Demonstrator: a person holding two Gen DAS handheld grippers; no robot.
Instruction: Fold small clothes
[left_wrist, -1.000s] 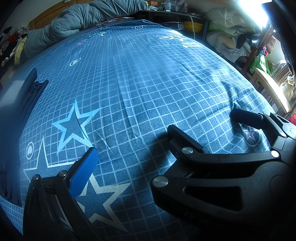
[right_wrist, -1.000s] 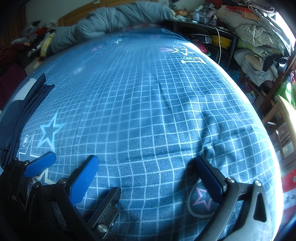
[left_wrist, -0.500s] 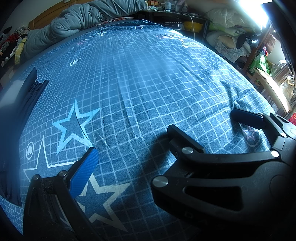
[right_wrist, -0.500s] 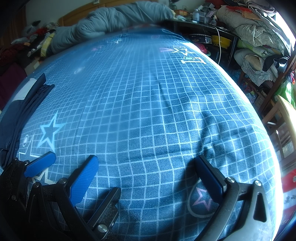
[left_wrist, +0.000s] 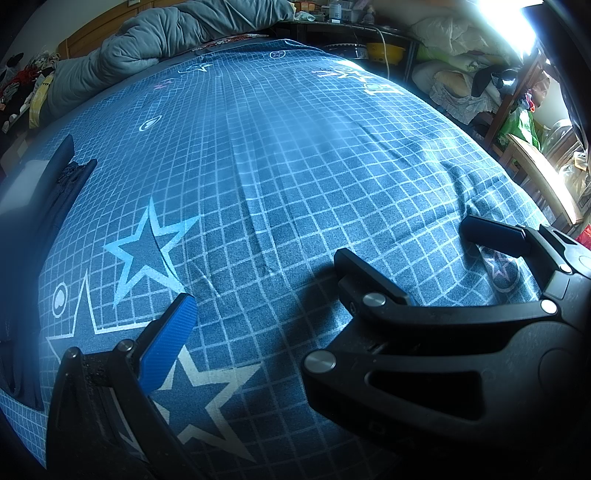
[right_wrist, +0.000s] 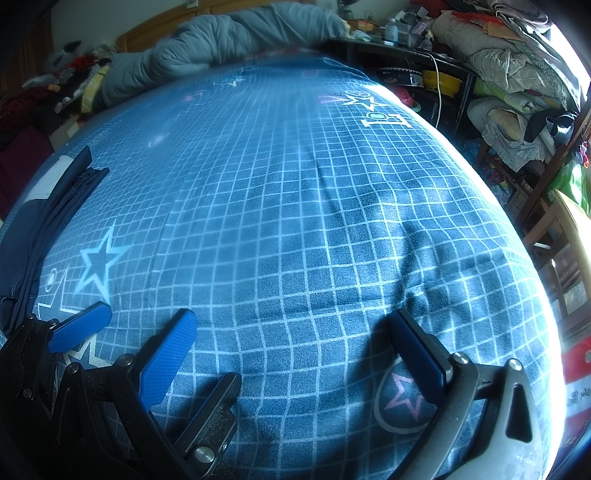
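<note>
A dark navy garment with a white patch lies bunched along the left edge of the bed; the left wrist view shows this garment blurred at the frame's left. My left gripper stands open, its two blue pads apart and empty, just right of the garment's near end. Only one of its blue pads shows in the left wrist view. My right gripper is open too, low over the bedspread with nothing between its fingers. From the left wrist view the right gripper is seen as a black frame.
A blue grid bedspread with star prints covers the bed. A grey duvet is rolled at the far end. Cluttered shelves with bedding and a wooden chair stand beyond the right edge.
</note>
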